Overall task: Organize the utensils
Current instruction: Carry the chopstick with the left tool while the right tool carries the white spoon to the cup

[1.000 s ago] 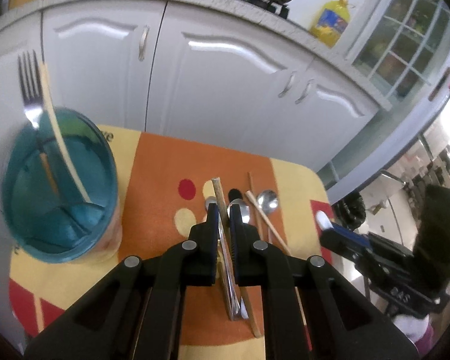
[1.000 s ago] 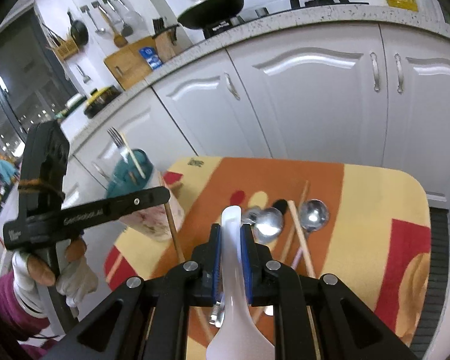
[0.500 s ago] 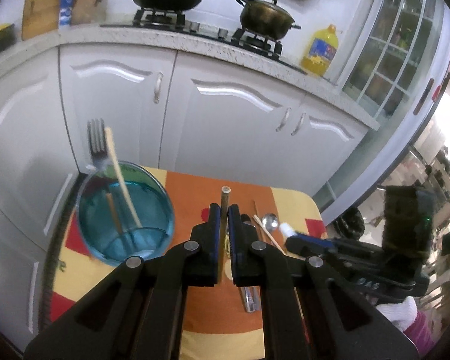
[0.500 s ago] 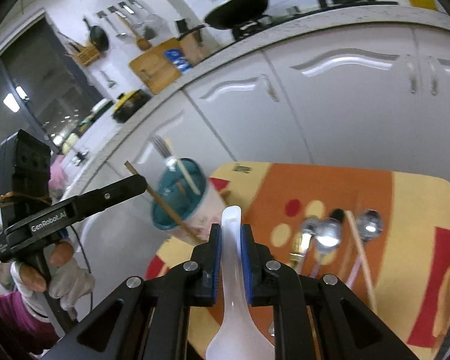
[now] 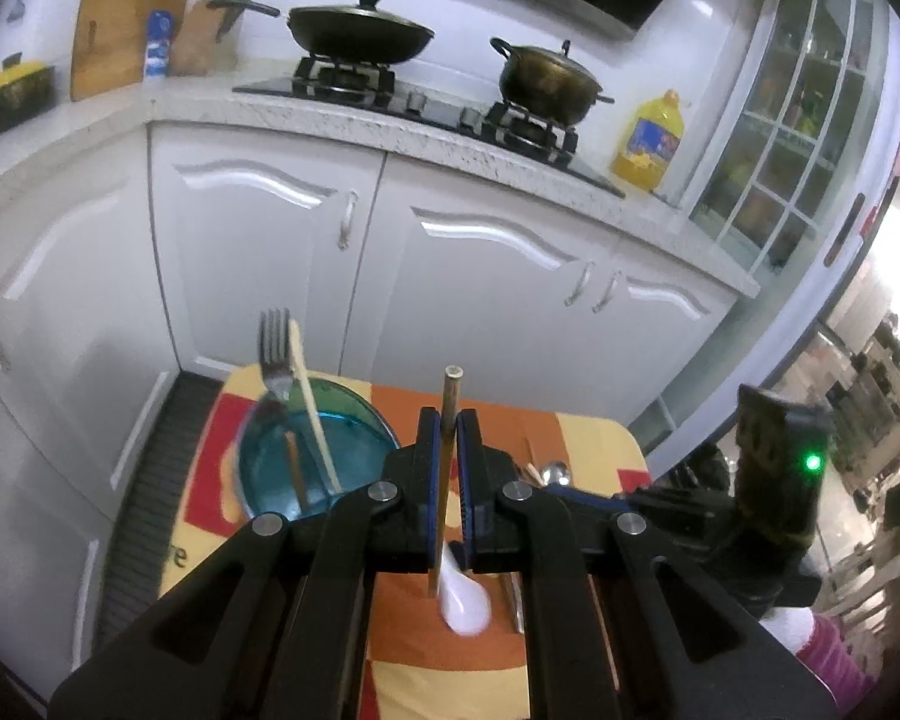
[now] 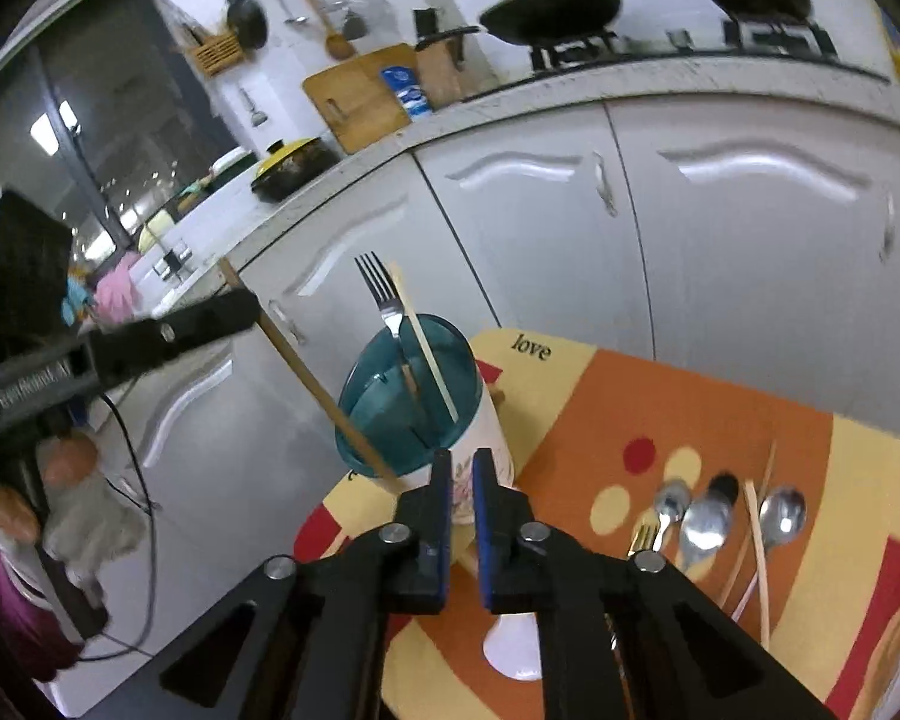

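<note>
My left gripper (image 5: 447, 420) is shut on a wooden chopstick (image 5: 452, 396) that stands upright between the pads, just right of the teal utensil holder (image 5: 312, 462). The holder (image 6: 414, 396) carries a fork (image 6: 381, 294) and a pale chopstick. In the right wrist view the held chopstick (image 6: 318, 384) slants down in front of the holder. My right gripper (image 6: 462, 468) is closing, its pads nearly together with nothing between the tips. The white spoon (image 6: 513, 648) shows lower down, under the fingers, and it also appears blurred as a white spoon (image 5: 465, 600) over the mat.
On the orange and yellow mat (image 6: 690, 408), at the right, lie metal spoons (image 6: 705, 528), a small fork (image 6: 645, 537) and pale chopsticks (image 6: 759, 546). White cabinet doors (image 5: 258, 252) rise right behind the mat. A gloved hand (image 6: 72, 516) holds the left tool.
Both grippers rose and swung toward the holder; the chopstick left the mat. The white spoon's handle no longer stands between the right pads, which have come closer together.
</note>
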A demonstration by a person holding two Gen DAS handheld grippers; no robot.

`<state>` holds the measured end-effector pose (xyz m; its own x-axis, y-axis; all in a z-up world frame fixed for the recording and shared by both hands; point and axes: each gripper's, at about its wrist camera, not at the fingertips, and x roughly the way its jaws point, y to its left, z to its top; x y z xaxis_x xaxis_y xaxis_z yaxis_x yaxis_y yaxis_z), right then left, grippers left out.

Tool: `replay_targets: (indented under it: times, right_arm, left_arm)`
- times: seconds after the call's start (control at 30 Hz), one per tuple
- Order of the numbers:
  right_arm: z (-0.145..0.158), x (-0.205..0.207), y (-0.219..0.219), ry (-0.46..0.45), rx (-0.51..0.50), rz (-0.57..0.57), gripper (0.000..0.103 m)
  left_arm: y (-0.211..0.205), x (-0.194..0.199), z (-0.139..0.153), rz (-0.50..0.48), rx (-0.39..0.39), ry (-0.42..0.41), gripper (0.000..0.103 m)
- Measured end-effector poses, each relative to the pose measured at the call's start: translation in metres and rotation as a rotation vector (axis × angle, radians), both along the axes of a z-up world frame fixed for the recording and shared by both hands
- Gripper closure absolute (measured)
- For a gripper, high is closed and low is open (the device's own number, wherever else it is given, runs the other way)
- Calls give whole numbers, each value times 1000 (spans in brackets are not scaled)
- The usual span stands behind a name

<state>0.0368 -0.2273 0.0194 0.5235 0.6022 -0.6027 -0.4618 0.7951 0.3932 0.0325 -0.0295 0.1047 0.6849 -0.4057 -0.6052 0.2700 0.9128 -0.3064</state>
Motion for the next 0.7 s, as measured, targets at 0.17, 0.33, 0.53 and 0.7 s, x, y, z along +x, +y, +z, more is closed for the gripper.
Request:
replay_targets:
  times: [0.17, 0.33, 0.53, 0.7]
  right_arm:
    - [-24, 7, 6, 56, -69, 24, 96]
    - [-76, 15, 22, 171, -206, 78, 69]
    - [-117, 49, 43, 240, -274, 78, 69]
    - [-134, 72, 65, 272, -278, 110, 73]
  left_arm:
    - [9, 1, -7, 16, -5, 19, 99]
    - [10, -1, -6, 4, -6, 22, 99]
    - [20, -10, 9, 12, 6, -7, 99]
    - [38, -18, 24, 40, 18, -38, 99]
